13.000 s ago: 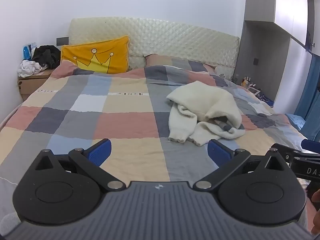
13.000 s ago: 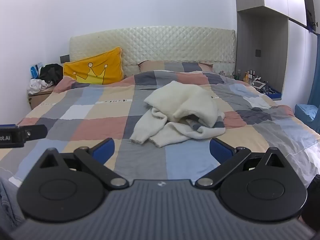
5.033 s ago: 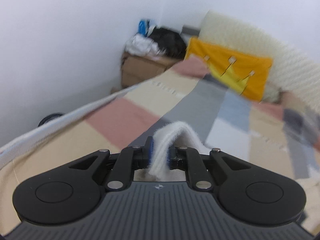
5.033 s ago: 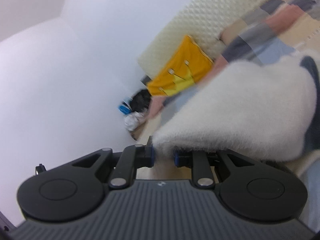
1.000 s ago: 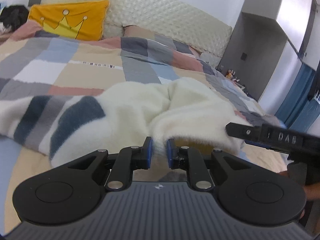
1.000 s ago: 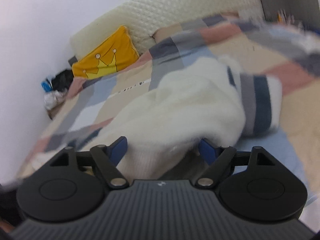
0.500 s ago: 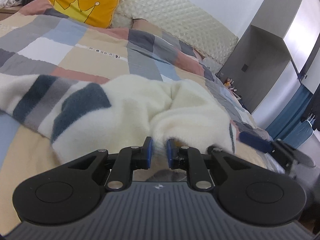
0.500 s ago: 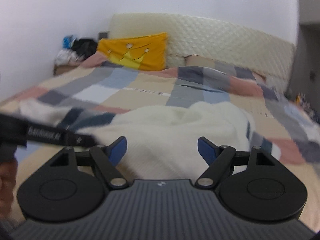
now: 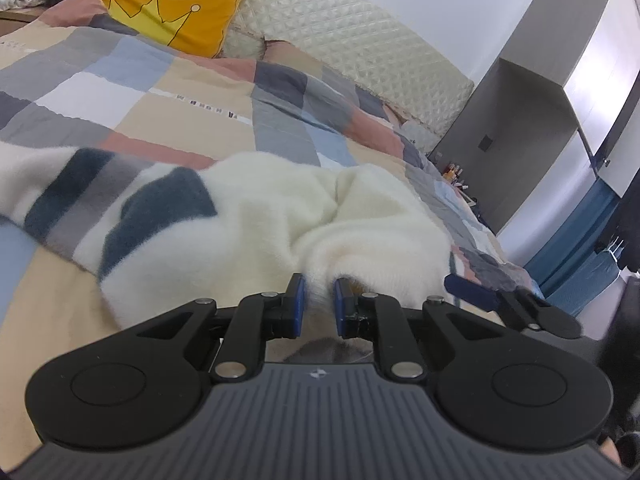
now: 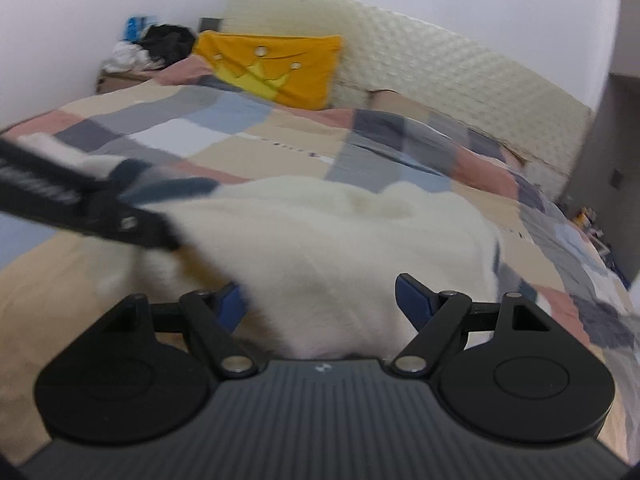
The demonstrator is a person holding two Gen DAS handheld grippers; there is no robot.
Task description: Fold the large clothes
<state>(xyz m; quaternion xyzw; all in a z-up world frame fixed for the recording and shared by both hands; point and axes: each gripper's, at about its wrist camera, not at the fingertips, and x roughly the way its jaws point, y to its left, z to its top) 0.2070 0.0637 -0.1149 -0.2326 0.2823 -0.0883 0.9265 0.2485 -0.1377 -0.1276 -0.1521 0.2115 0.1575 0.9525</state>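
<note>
A fluffy cream sweater (image 9: 256,216) with dark blue and grey stripes lies bunched on the patchwork bed cover (image 9: 168,120). My left gripper (image 9: 318,302) is shut on a cream fold of it at the near edge. My right gripper (image 10: 322,300) is open, its blue fingers (image 10: 414,300) standing wide apart just over the sweater's (image 10: 320,248) near cream part, with no fabric pinched. In the left wrist view one right finger (image 9: 468,290) shows close to the right of the held fold. The left gripper's black frame (image 10: 80,204) crosses the right wrist view at the left, blurred.
A yellow crown pillow (image 9: 160,12) leans on the quilted cream headboard (image 9: 360,52). A nightstand piled with clothes (image 10: 148,50) stands at the bed's far left corner. A grey wardrobe (image 9: 560,92) and blue curtain (image 9: 576,248) flank the bed's right side.
The right gripper, still open, has rolled and moved across the sweater toward the left gripper, its finger now showing beside the held fold. The left gripper keeps its grip, rolling slightly.
</note>
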